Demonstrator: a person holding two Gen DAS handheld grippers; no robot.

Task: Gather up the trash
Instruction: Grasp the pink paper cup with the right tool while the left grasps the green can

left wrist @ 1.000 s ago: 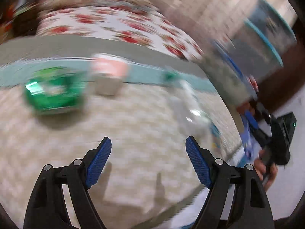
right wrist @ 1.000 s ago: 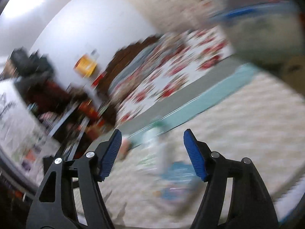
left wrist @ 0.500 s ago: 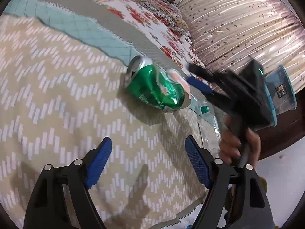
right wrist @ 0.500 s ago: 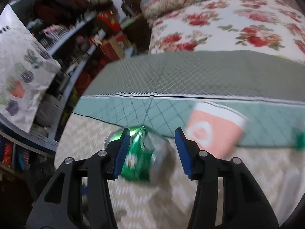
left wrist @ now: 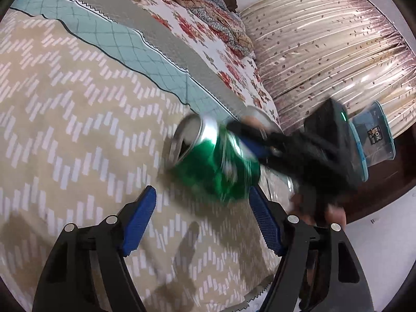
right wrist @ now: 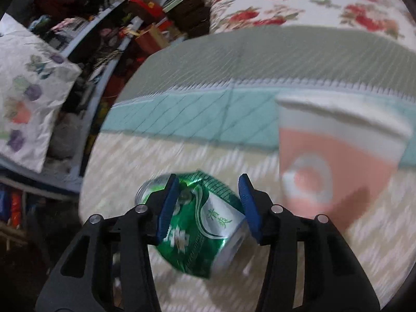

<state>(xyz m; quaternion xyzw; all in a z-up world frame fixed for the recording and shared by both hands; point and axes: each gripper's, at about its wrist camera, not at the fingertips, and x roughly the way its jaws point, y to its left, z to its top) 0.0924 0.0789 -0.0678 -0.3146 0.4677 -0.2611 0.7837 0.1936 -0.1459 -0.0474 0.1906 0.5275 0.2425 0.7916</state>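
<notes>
One piece of trash in hand so far, by the look of it: the green can [right wrist: 200, 221], dented, lying on its side on the bed [left wrist: 65, 109], over the beige zigzag cover.
- Right gripper [right wrist: 210, 205]: fingers about half open, set either side of the can's body. The blue pads look to be against its sides; blur keeps the contact from being certain. Can not clearly lifted.
- Left gripper [left wrist: 202, 221]: fingers wide and closing, nothing between them. The can [left wrist: 215, 163] lies just ahead of its tips.
- Pink paper cup [right wrist: 338, 161]: upright, just beside the can on the right gripper's right, untouched. Judged next item.
- Clear tub with blue rim [left wrist: 374, 140]: off the bed's far side, behind the right gripper as the left wrist view shows it. Possibly the collecting bin; cannot tell.
- Done: nothing seen deposited. Left: lift the can, carry it off, then the cup.

Edges and room:
- Bed edge runs close below the left gripper [left wrist: 249, 296]; floor beyond.
- Teal and grey quilt band [left wrist: 145, 52] behind the can, flowered bedding further back.
- Open cover to the can's left; cup crowds its right.
- Cluttered shelves [right wrist: 109, 26] well apart, past the bed.
</notes>
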